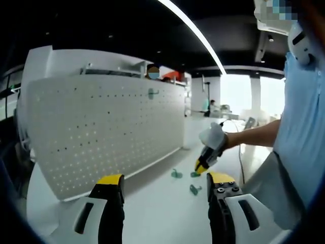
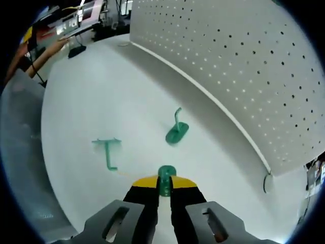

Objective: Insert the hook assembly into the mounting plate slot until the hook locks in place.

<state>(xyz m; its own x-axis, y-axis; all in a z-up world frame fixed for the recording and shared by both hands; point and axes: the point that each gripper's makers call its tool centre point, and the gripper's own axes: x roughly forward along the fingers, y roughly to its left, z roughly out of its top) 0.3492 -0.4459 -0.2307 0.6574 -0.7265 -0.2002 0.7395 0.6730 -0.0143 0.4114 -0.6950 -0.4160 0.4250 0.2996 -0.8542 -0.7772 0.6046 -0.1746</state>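
A white perforated mounting plate (image 1: pixel 101 132) stands upright on the white table, with one green hook (image 1: pixel 151 93) hanging near its top. My left gripper (image 1: pixel 166 180) is open and holds nothing, its jaws wide apart in front of the plate. My right gripper (image 1: pixel 199 169), held by a gloved hand, is low over the table and shut on a green hook (image 2: pixel 165 179). In the right gripper view the gripper (image 2: pixel 163 184) points toward the plate (image 2: pixel 244 66). Two more green hooks lie loose on the table, one (image 2: pixel 177 131) near the plate's foot and one (image 2: pixel 107 150) further left.
The person in a light blue shirt (image 1: pixel 299 132) stands at the right of the left gripper view. The loose hooks (image 1: pixel 176 174) (image 1: pixel 194 189) lie between the two grippers. A hand (image 2: pixel 48 50) and desk clutter sit at the table's far end.
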